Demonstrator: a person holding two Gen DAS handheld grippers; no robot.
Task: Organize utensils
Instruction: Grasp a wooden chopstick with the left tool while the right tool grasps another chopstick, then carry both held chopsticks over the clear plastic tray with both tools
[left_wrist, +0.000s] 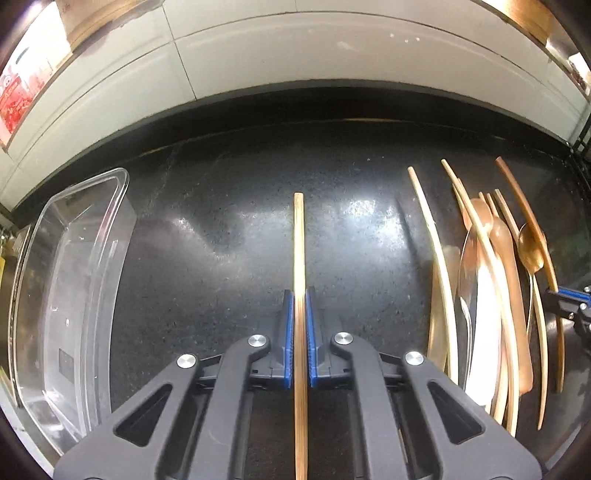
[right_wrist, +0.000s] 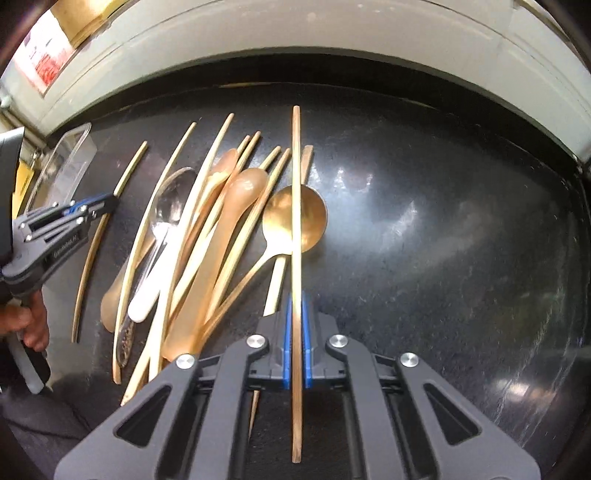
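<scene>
Left wrist view showed the left gripper (left_wrist: 299, 295) clamped tight on a single chopstick (left_wrist: 299, 240), which ran straight out past the blue pads above the dark counter (left_wrist: 229, 206). An empty clear bin (left_wrist: 70, 280) stood left of that chopstick; the heap of utensils (left_wrist: 491, 295) lay well to its right, with the right gripper (left_wrist: 554, 299) only a sliver at the frame edge. Right wrist view showed that gripper closed just as hard on a second chopstick (right_wrist: 296, 206), which crossed over the bowl of a gold spoon (right_wrist: 310, 218) in the heap. Only this view laid the pile out fully: a steel spoon (right_wrist: 166, 214), an amber spoon (right_wrist: 236, 206) and several loose sticks, tangled and overlapping, plus the person's hand (right_wrist: 27, 325) on the left tool. Only the left view showed the bin's whole interior. Each stick appeared held at one narrow spot, so a quick swing could pivot or slip it. The right stick, judged close above the pile, might drag the gold spoon or neighbouring sticks when raised.
</scene>
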